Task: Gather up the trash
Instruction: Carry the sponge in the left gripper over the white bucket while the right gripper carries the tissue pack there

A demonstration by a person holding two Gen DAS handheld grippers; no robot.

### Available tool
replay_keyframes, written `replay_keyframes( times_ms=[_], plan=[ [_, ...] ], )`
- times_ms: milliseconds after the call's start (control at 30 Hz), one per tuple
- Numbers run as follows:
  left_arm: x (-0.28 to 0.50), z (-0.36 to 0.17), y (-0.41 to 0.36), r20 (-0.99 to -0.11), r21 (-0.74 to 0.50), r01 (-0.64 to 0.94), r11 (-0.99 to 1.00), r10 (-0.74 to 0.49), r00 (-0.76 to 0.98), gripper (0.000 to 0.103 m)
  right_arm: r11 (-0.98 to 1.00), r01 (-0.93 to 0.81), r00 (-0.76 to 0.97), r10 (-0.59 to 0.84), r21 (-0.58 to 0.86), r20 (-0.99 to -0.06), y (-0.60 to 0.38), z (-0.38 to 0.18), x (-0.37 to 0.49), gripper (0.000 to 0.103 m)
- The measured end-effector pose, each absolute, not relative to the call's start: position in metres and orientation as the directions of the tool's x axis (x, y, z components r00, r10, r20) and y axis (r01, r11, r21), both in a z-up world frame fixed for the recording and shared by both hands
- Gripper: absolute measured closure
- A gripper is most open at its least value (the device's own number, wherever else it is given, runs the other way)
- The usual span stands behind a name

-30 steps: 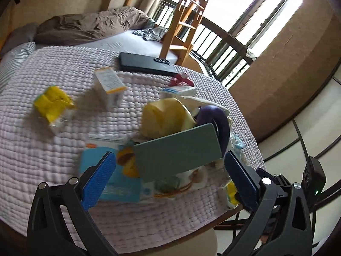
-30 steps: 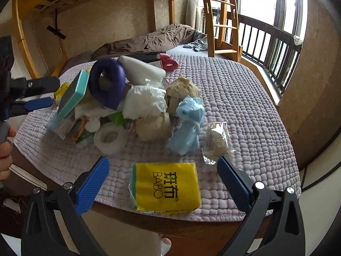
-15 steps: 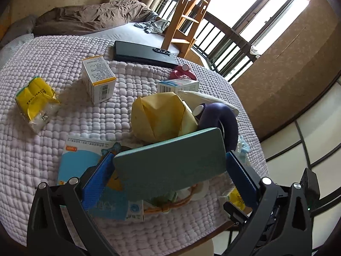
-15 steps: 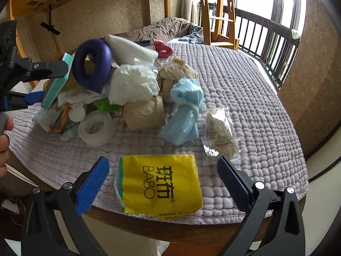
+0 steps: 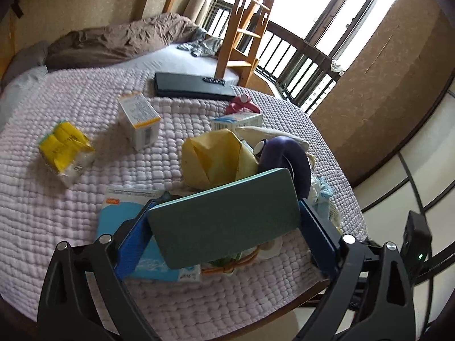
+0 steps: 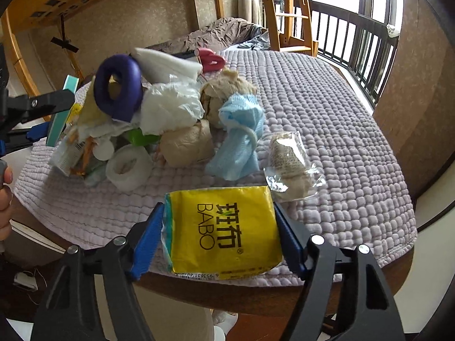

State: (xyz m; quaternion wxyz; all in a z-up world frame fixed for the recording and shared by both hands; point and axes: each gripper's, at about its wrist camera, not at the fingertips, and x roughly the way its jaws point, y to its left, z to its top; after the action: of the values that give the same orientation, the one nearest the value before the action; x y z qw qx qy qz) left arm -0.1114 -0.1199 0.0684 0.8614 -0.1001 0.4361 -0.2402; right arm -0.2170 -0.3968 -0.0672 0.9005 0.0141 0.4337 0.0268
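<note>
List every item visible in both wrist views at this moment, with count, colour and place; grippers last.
teal box: 1, teal, between the left gripper's fingers
BABO tissue pack: 1, yellow, table edge, between the right gripper's fingers
purple ring: 1, purple, top of the pile
white plastic bag: 1, white, in the pile
blue cloth: 1, light blue, right of the pile
tape roll: 1, white, front of the pile
clear packet: 1, clear and beige, behind the tissue pack
carton: 1, white and orange, apart from the pile
small yellow pack: 1, yellow, far side of the table
black case: 1, black, table's back edge
quilted cover: 1, lilac, over the table
left gripper: closed on the teal box
right gripper: closed on the BABO tissue pack
</note>
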Motion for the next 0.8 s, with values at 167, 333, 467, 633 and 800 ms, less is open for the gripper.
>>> replay_keyframes(
  times_ms=[167, 333, 467, 633, 800],
  plan=[
    [-0.124, 0.076, -0.113, -0.703, -0.354, 0.341, 0.871, -0.488, 0.516, 0.006, 0.996, -0.068, 0.637, 0.088, 0.058, -0.766, -0.397, -0.05, -0.228, 0.031],
    [-0.139, 0.08, -0.109, -0.717, -0.302, 0.349, 0.887, -0.452, 0.531, 0.006, 0.99, -0.13, 0.648, 0.127, 0.055, -0.751, -0.388, -0.034, -0.242, 0.031],
    [-0.15, 0.079, -0.103, -0.726, -0.268, 0.351, 0.897, -0.428, 0.538, 0.006, 0.983, -0.17, 0.644, 0.161, 0.065, -0.748, -0.377, -0.023, -0.246, 0.031],
    [-0.164, 0.076, -0.094, -0.737, -0.253, 0.346, 0.904, -0.411, 0.536, 0.006, 0.974, -0.212, 0.637, 0.199, 0.079, -0.745, -0.359, -0.018, -0.257, 0.031],
    [-0.179, 0.071, -0.089, -0.754, -0.215, 0.352, 0.911, -0.384, 0.533, 0.006, 0.967, -0.241, 0.62, 0.218, 0.082, -0.754, -0.35, -0.016, -0.264, 0.031]
  ],
)
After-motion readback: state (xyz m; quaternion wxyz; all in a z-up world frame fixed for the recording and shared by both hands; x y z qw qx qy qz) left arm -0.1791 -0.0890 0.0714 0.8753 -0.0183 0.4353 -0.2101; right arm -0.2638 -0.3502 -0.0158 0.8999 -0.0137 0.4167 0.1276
